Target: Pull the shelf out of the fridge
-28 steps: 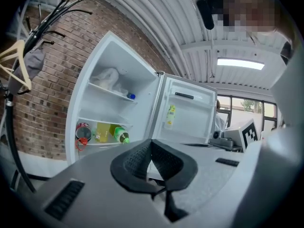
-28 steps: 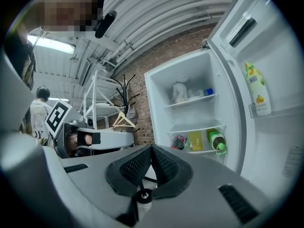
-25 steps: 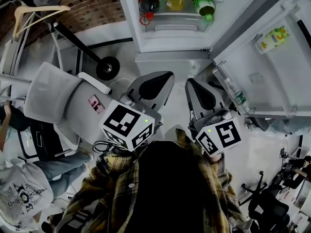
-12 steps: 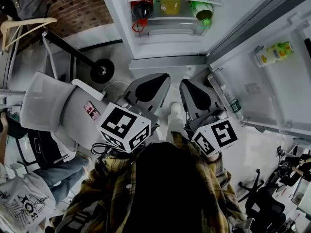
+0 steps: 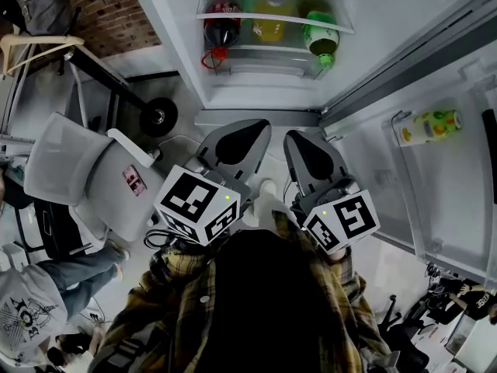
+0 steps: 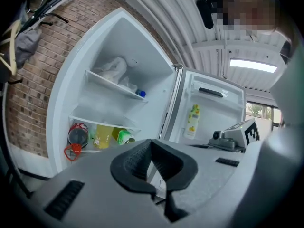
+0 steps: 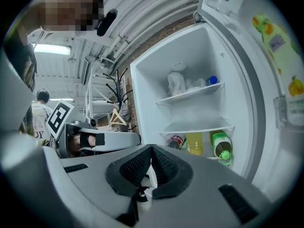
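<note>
The fridge (image 5: 268,84) stands open ahead of me. A clear shelf (image 5: 273,14) spans it, and under it lie a cola bottle (image 5: 221,23), a yellow bottle (image 5: 272,22) and a green bottle (image 5: 320,36). The left gripper view shows this lower shelf (image 6: 102,122) and an upper shelf (image 6: 114,84) with a white bag. My left gripper (image 5: 252,130) and right gripper (image 5: 299,142) are side by side short of the fridge's front edge, both shut and empty, touching nothing. Their jaws, left gripper (image 6: 152,144) and right gripper (image 7: 152,150), point at the interior.
The fridge door (image 5: 450,177) hangs open at the right with a juice bottle (image 5: 423,124) in its rack. A grey office chair (image 5: 85,177) and a wheeled stand (image 5: 158,116) are at the left. A bystander (image 5: 39,301) stands at the lower left.
Both grippers have moved forward toward the open fridge, which now looks nearer and larger. Their jaws stayed shut with nothing in them.
</note>
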Demonstrator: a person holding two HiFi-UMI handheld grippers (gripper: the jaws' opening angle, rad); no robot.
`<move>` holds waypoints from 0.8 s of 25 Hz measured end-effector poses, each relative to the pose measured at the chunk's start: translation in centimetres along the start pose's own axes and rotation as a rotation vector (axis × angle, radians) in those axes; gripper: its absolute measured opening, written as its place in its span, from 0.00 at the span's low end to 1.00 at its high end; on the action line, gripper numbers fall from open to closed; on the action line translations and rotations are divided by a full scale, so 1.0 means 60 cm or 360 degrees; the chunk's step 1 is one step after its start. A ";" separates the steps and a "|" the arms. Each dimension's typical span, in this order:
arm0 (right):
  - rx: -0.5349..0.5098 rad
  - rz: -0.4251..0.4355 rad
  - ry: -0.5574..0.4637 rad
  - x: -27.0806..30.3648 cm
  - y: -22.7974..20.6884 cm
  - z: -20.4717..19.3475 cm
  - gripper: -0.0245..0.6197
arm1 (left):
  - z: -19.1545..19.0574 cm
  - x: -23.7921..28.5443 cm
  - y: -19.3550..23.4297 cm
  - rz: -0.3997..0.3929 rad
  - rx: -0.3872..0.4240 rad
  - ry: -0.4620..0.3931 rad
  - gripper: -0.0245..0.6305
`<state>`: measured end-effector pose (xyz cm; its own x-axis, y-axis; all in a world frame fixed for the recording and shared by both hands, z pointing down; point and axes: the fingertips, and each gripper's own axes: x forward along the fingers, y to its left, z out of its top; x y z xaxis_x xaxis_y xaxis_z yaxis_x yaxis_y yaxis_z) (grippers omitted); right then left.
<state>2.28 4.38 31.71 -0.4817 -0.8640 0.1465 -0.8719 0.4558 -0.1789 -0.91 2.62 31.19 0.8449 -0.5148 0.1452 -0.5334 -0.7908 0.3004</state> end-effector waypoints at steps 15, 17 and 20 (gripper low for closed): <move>-0.0035 0.0302 0.0027 0.004 -0.080 0.022 0.07 | 0.016 0.079 -0.008 0.0287 -0.0025 -0.0076 0.04; -0.0020 0.0326 0.0032 0.009 -0.084 0.021 0.06 | 0.016 0.082 -0.004 0.0312 -0.0029 -0.0070 0.04; -0.0003 0.0345 0.0040 0.022 -0.090 0.020 0.06 | 0.017 0.088 0.007 0.0334 -0.0034 -0.0058 0.04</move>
<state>6.50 0.53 31.70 -0.6600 -0.7401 0.1290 -0.7478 0.6307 -0.2072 3.28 -0.75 31.14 0.7130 -0.6796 0.1725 -0.6964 -0.6577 0.2872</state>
